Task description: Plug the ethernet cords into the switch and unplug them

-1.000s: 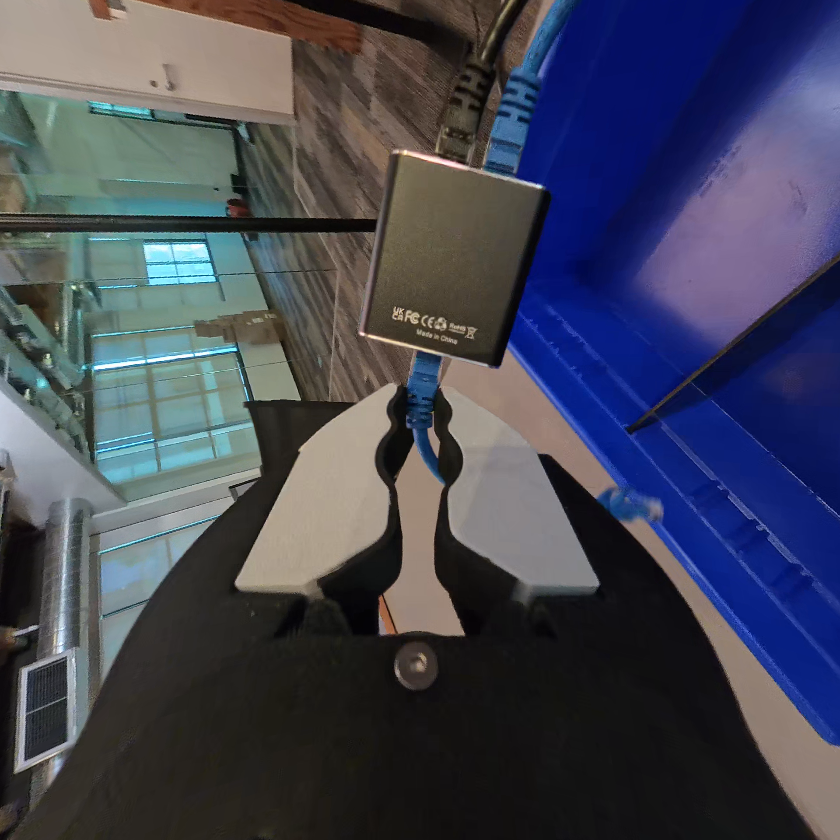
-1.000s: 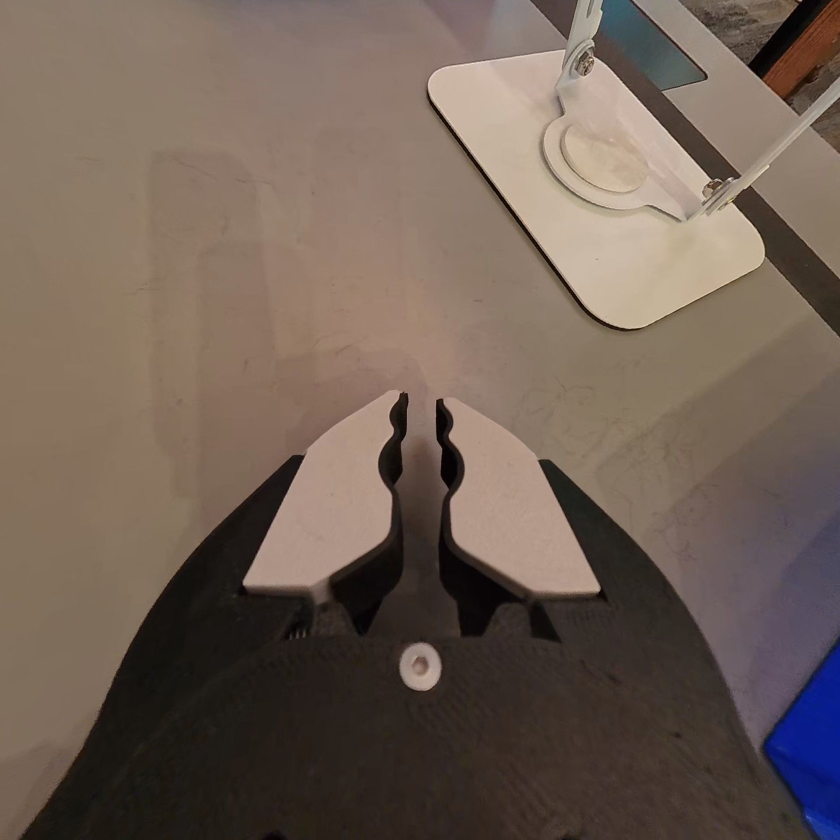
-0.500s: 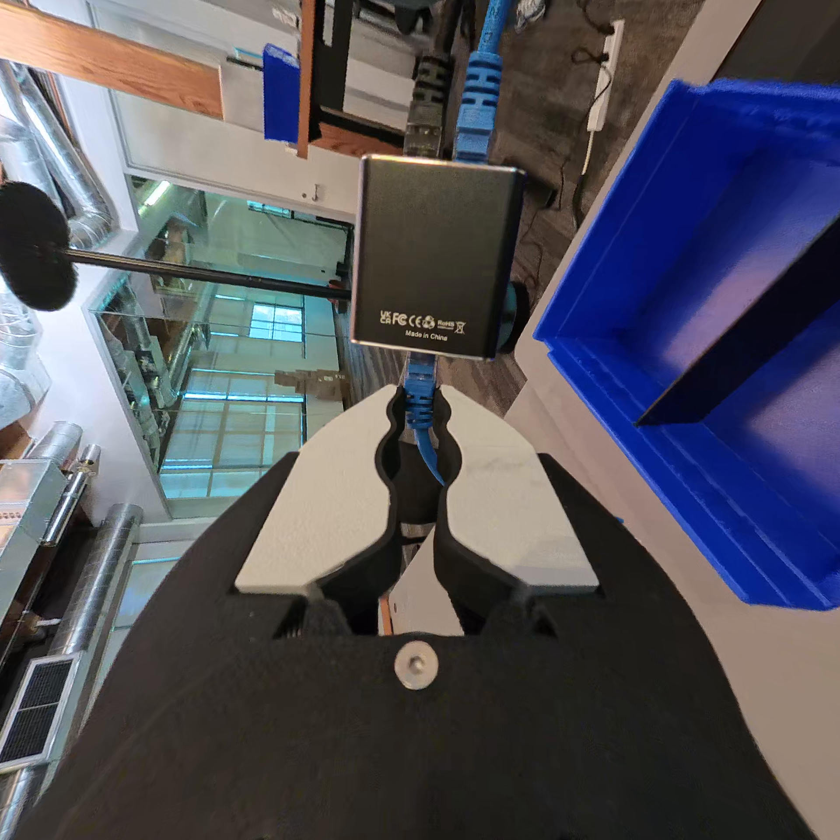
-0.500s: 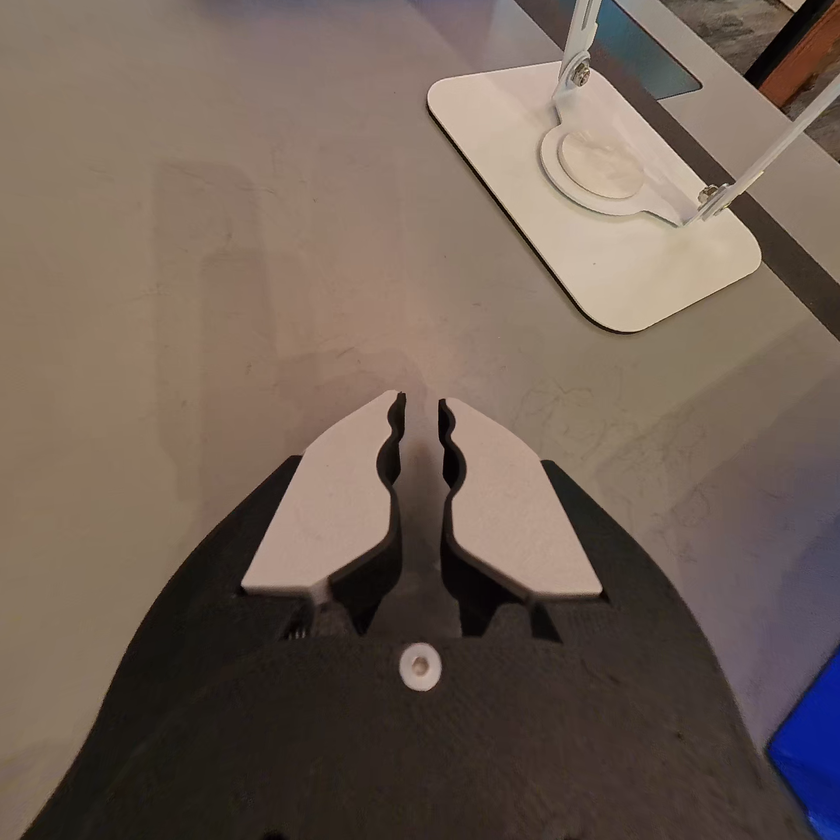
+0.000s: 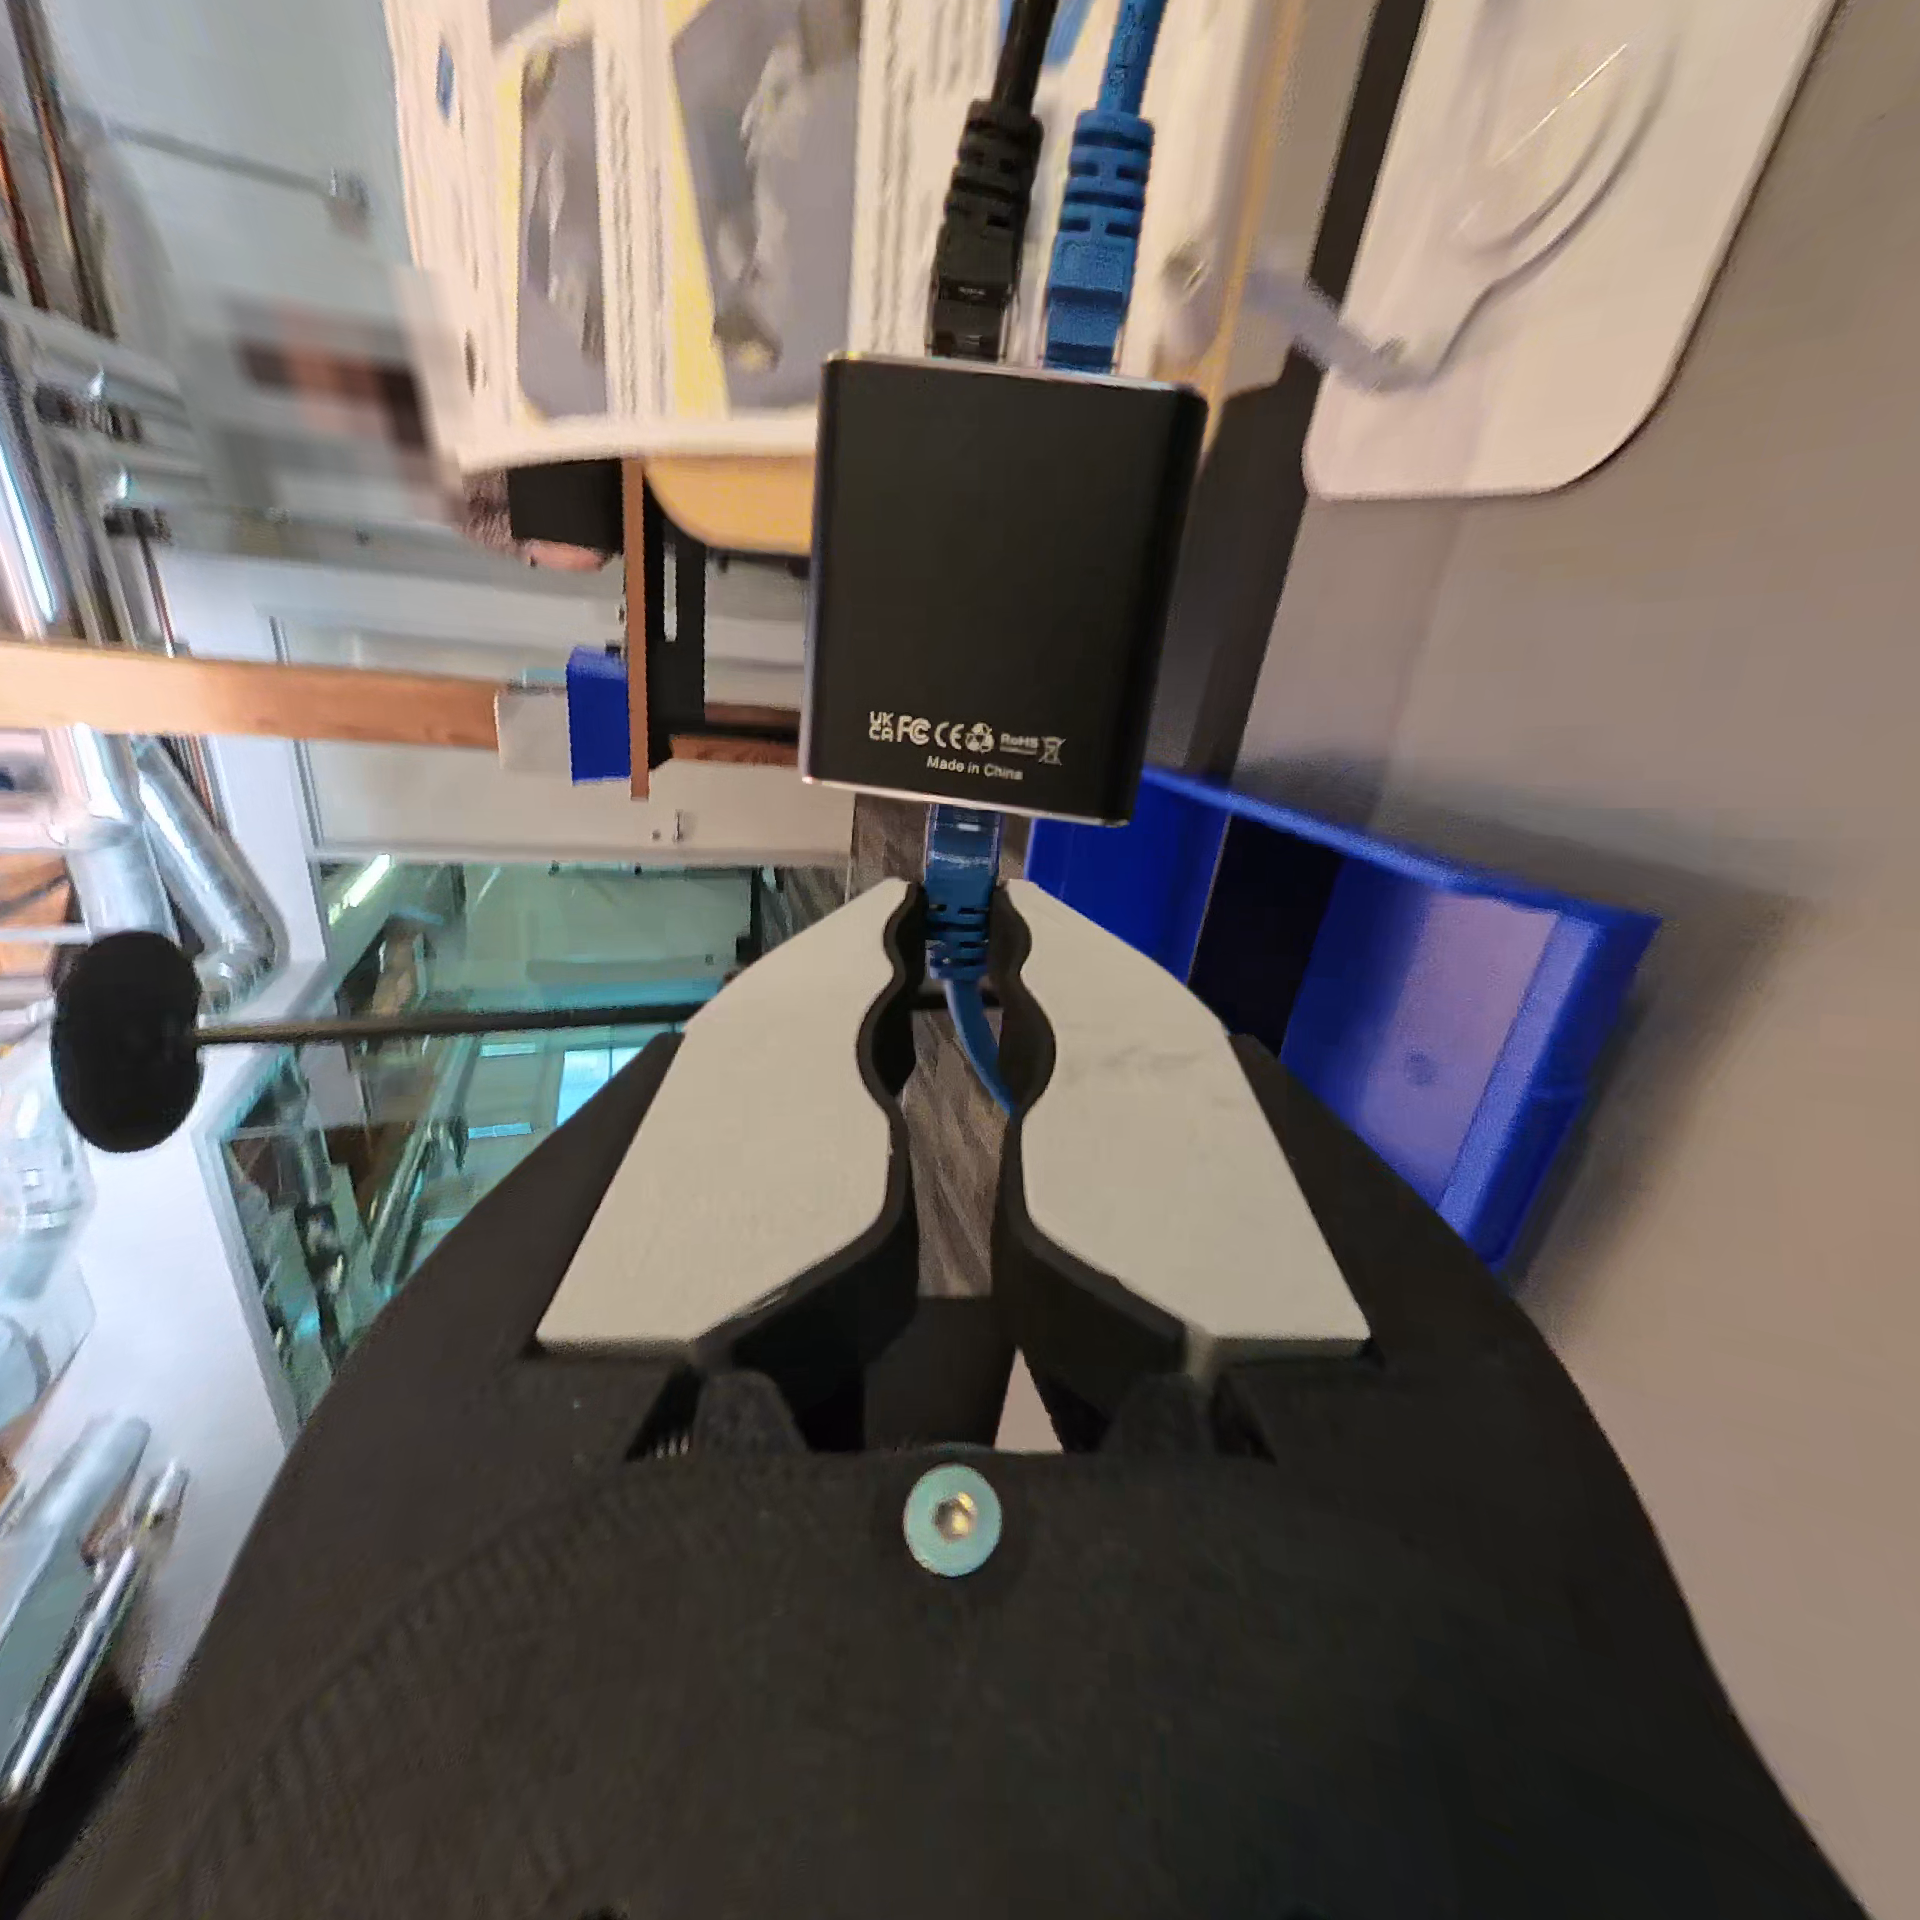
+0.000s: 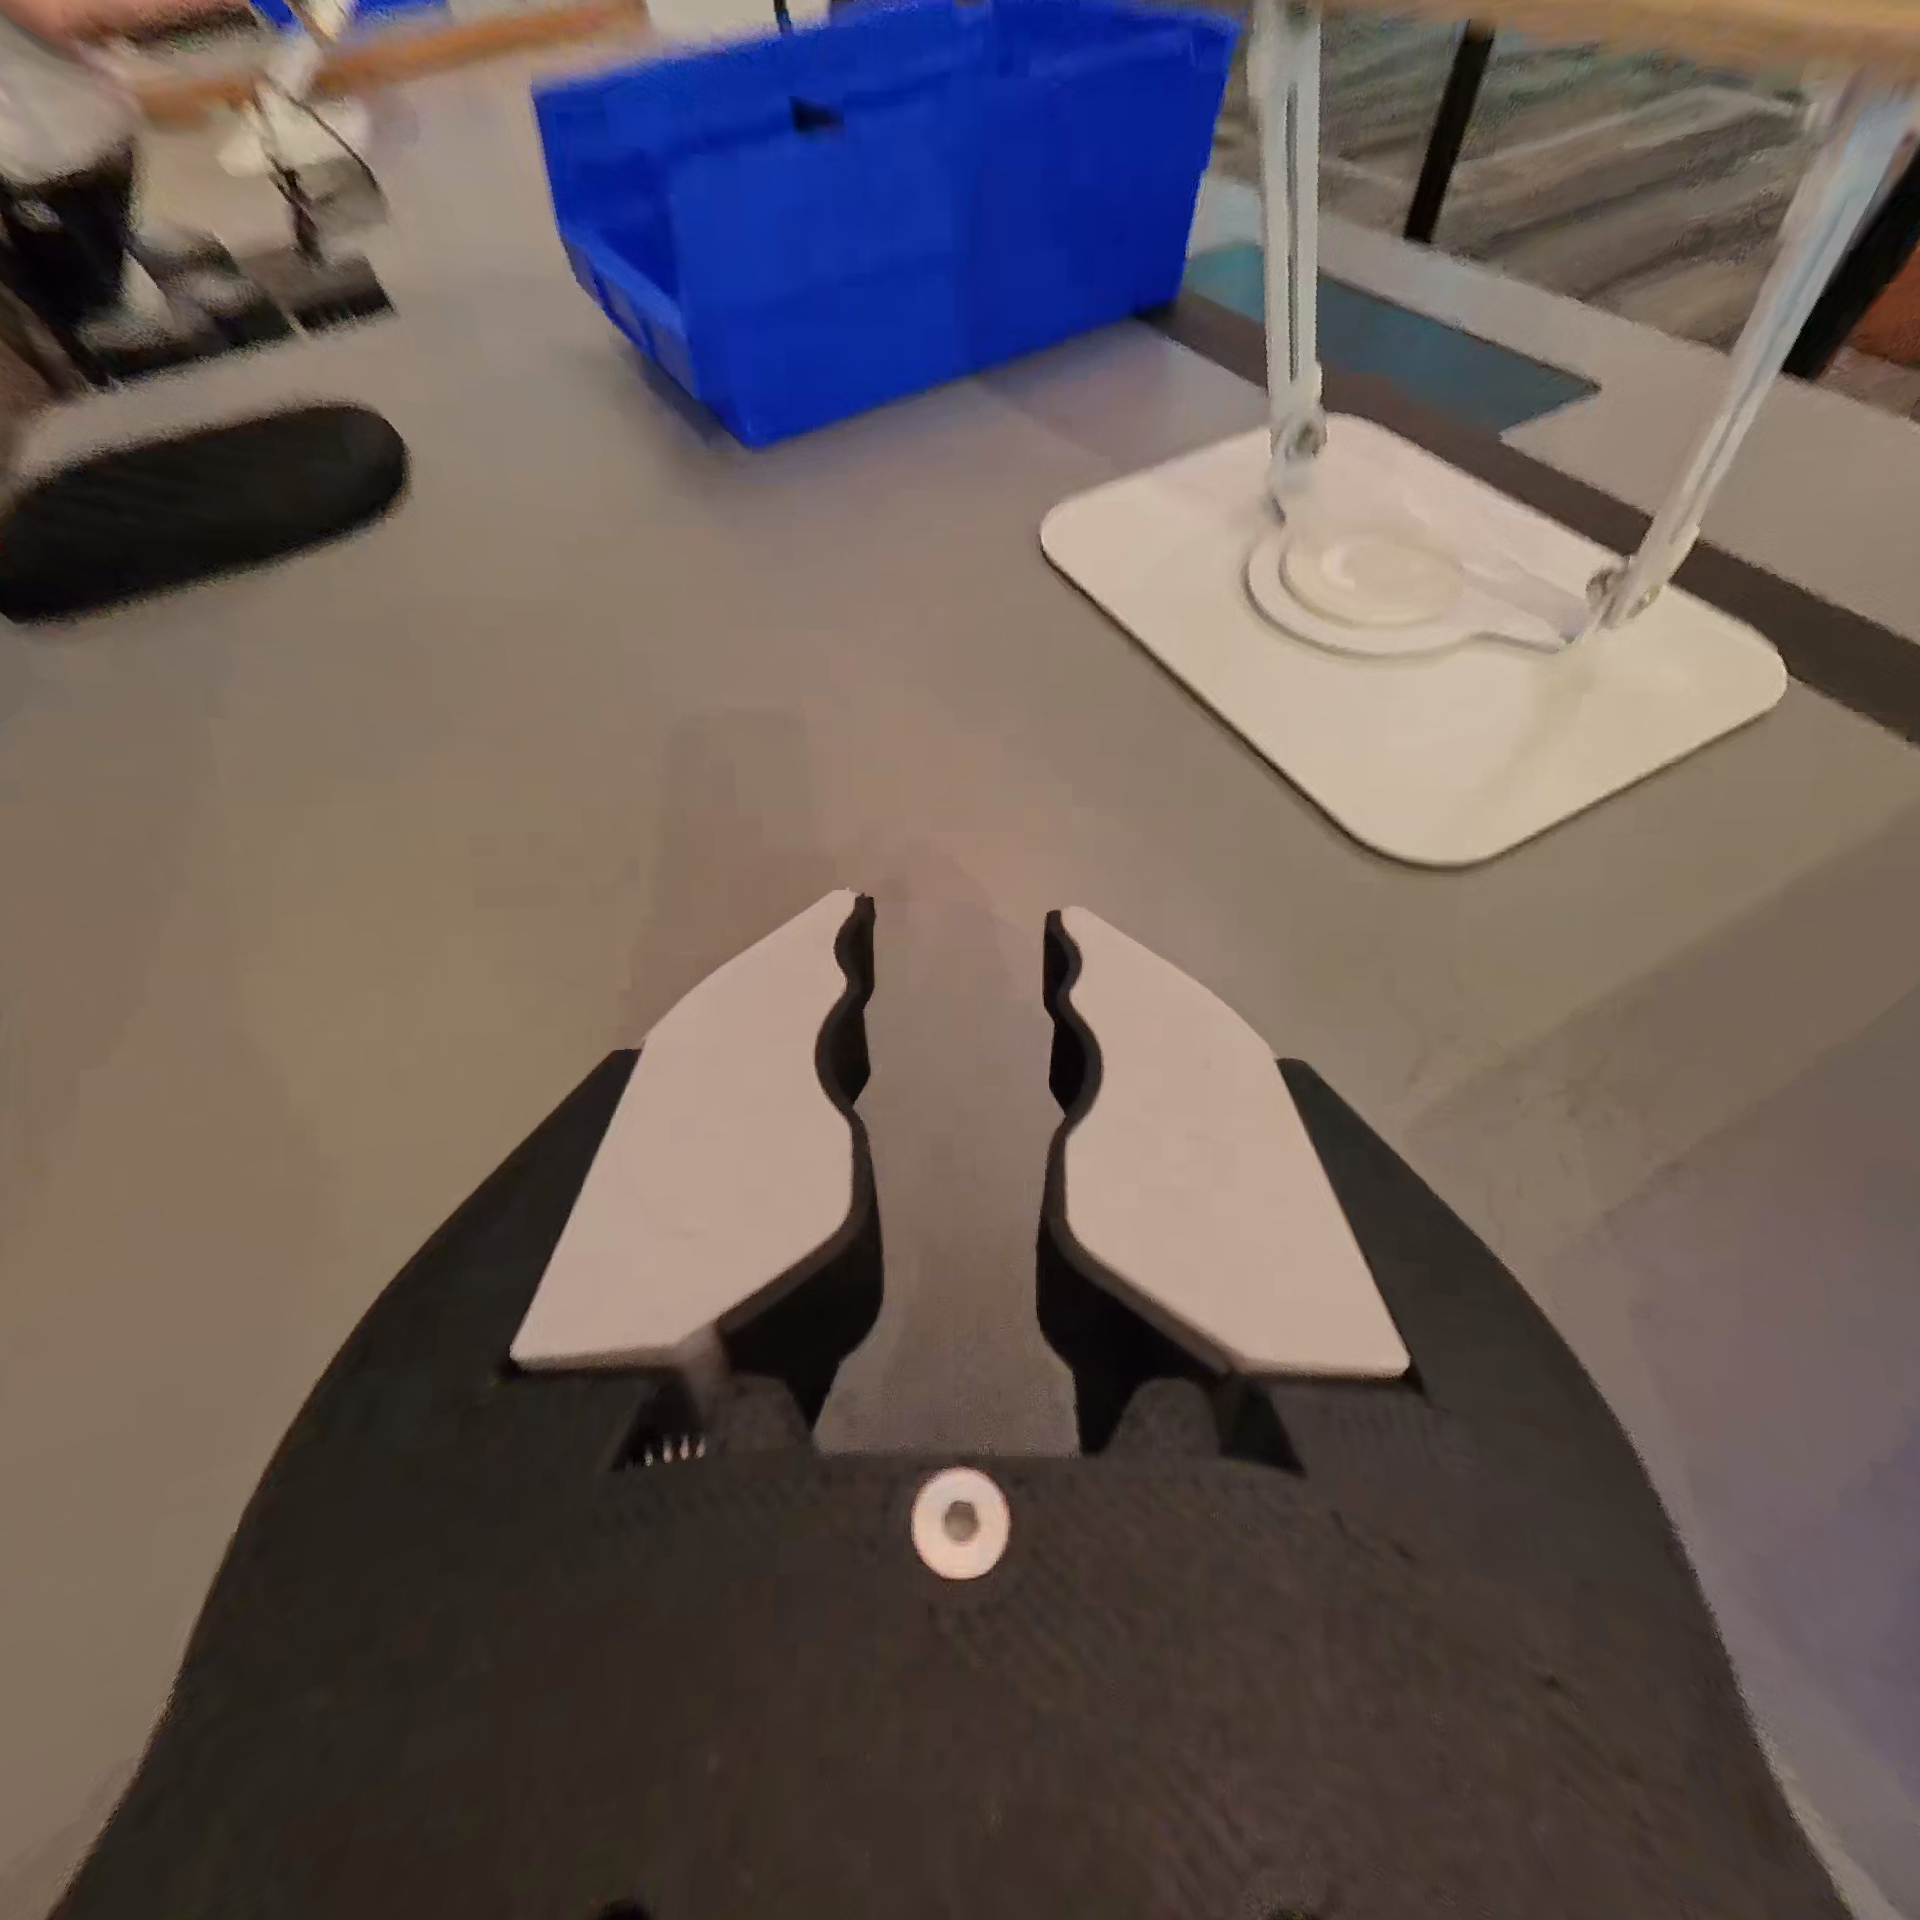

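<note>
In the left wrist view my left gripper (image 5: 961, 914) is shut on the blue boot of an ethernet cord (image 5: 958, 920) that is plugged into the near side of a small black switch (image 5: 997, 587). The switch hangs in the air off that plug. A black cord (image 5: 977, 249) and a second blue cord (image 5: 1096, 239) are plugged into its far side. In the right wrist view my right gripper (image 6: 958, 914) is open and empty, low over the grey table (image 6: 416, 831).
A blue bin (image 6: 883, 208) stands at the back of the table and shows in the left wrist view (image 5: 1434, 1039). A white stand base (image 6: 1434, 665) with thin white legs is at right. A black padded object (image 6: 187, 509) lies at left. A person is at far left. The white stand base (image 6: 1434, 665) lies some 20 cm from my right tips, 40 cm from my left tips.
My left gripper has swung round with the switch still hanging from the held plug; the background turned. My right gripper tilted up towards the bin and its jaws opened wider.
</note>
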Demonstrator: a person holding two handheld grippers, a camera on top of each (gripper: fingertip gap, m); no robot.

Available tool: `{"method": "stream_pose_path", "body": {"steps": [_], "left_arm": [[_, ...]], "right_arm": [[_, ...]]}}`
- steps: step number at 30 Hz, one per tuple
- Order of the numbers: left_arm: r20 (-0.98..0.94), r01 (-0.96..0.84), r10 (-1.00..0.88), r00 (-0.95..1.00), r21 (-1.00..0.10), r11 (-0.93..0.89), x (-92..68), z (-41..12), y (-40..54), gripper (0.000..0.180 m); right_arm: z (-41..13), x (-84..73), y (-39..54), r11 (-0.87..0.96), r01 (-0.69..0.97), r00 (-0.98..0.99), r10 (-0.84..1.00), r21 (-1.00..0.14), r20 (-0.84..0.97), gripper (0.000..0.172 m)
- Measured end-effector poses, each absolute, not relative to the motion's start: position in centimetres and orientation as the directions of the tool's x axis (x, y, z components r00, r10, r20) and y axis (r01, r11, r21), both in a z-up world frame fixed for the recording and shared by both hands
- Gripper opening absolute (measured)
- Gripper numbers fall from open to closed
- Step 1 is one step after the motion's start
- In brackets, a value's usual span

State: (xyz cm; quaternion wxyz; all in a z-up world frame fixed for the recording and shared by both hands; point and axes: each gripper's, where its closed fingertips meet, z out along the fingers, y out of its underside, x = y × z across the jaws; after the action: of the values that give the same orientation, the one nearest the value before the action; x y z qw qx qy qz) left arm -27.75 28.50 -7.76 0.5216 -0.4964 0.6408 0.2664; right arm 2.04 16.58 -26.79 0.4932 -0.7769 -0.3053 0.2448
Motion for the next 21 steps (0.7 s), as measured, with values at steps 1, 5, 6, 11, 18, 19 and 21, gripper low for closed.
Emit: {"method": "stream_pose_path", "body": {"steps": [1, 5, 6, 11, 18, 19, 21], "left_arm": [[-0.933, -0.900, -0.359, 0.015, -0.169, 0.402, -26.5, -8.2, 27.6, 0.011], [-0.916, -0.849, -0.395, -0.064, -0.158, 0.505, -21.9, -10.2, 24.9, 0.011], [-0.911, -0.838, -0.404, -0.081, -0.158, 0.523, -20.9, -10.7, 24.4, 0.011], [-0.898, -0.802, -0.398, -0.185, -0.096, 0.590, -16.8, -13.1, 22.9, 0.011], [-0.893, -0.726, -0.347, -0.286, -0.034, 0.687, -11.5, -15.3, 20.8, 0.011], [-0.893, -0.713, -0.340, -0.295, -0.031, 0.700, -10.9, -15.5, 20.5, 0.011], [-0.895, -0.695, -0.316, -0.315, -0.010, 0.719, -9.8, -15.7, 20.0, 0.011]], "right_arm": [[-25.4, 1.9, 16.4, -0.312, 0.204, 0.683, 0.724, -0.928, -0.093, 0.033], [-18.9, 1.4, 16.0, -0.254, 0.085, 0.627, 0.765, -0.963, -0.147, 0.040], [-17.4, 1.3, 15.9, -0.251, 0.058, 0.609, 0.776, -0.966, -0.165, 0.043], [-12.1, 0.1, 15.4, -0.244, 0.043, 0.523, 0.832, -0.969, -0.186, 0.054], [-12.3, -3.4, 15.5, -0.305, 0.227, 0.450, 0.875, -0.925, -0.178, 0.067], [-13.1, -3.9, 15.6, -0.323, 0.264, 0.444, 0.877, -0.909, -0.182, 0.068], [-15.0, -4.8, 15.6, -0.365, 0.337, 0.425, 0.881, -0.868, -0.206, 0.068]]}}
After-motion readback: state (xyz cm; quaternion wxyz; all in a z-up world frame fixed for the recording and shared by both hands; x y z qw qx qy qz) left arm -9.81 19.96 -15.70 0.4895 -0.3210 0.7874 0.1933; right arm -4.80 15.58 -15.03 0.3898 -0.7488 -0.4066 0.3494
